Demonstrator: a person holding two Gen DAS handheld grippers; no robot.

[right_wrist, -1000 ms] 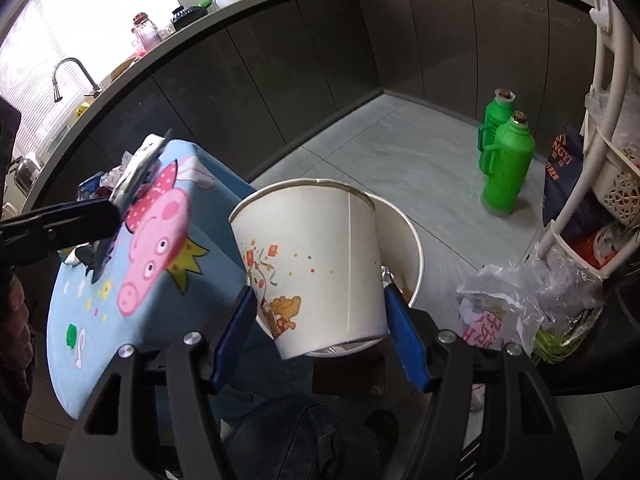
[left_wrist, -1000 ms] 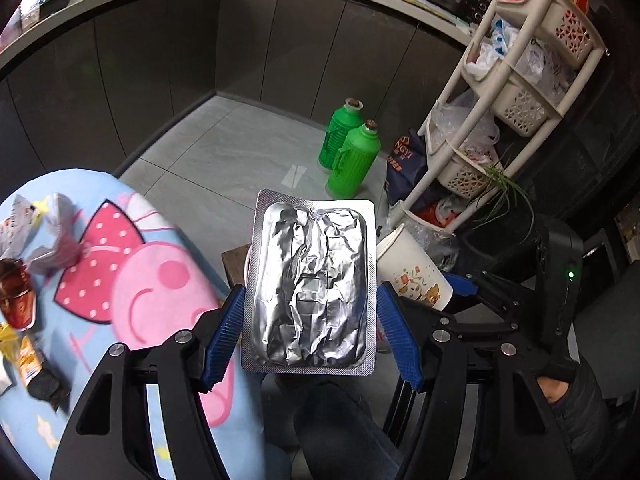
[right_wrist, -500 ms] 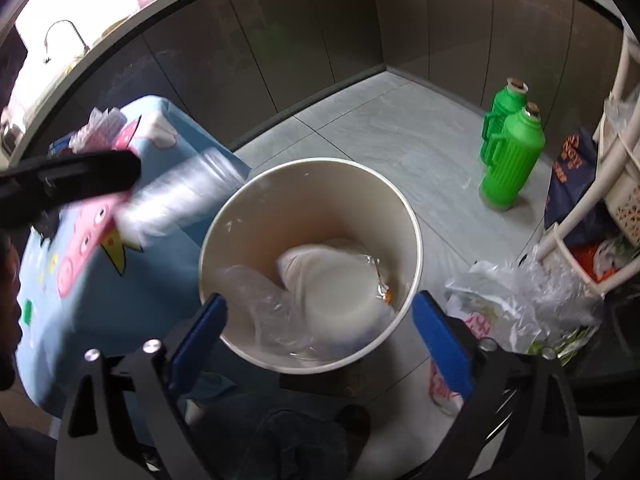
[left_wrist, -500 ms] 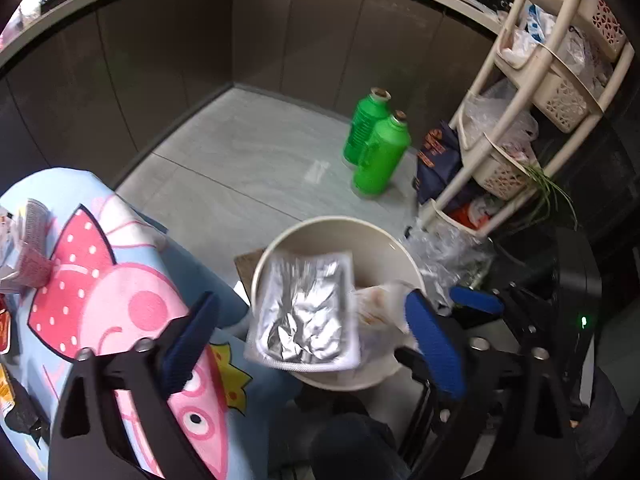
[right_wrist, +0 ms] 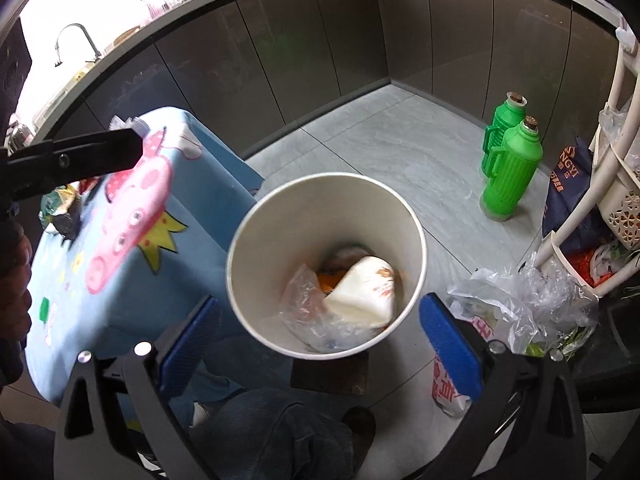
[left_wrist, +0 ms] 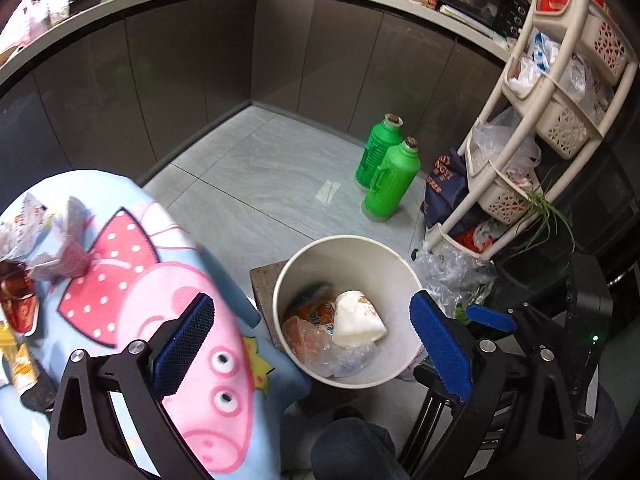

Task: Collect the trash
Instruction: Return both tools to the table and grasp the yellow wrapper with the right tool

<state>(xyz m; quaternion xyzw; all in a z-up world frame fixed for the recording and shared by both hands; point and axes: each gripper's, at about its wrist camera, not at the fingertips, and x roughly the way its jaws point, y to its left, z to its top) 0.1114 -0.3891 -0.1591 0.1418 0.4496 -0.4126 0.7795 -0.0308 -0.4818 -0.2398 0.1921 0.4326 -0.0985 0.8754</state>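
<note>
Both my left gripper (left_wrist: pixel 312 344) and right gripper (right_wrist: pixel 318 340) hang empty, jaws opening wide, over the bucket (right_wrist: pixel 256 216) lower centre, so trash lands inside.

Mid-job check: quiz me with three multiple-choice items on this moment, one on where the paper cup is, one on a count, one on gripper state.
1. Where does the paper cup lie?
A. on the floor
B. in the bin
C. on the table

2. How many green bottles stand on the floor?
A. one
B. two
C. three

3. The right gripper is:
A. open, empty
B. shut on the cup
C. shut on foil

Key: 1 B, the cup rests among wrappers inside the bin; 2 B, a pair stands together; 3 A, nothing sits between its wide-apart pads.
</note>
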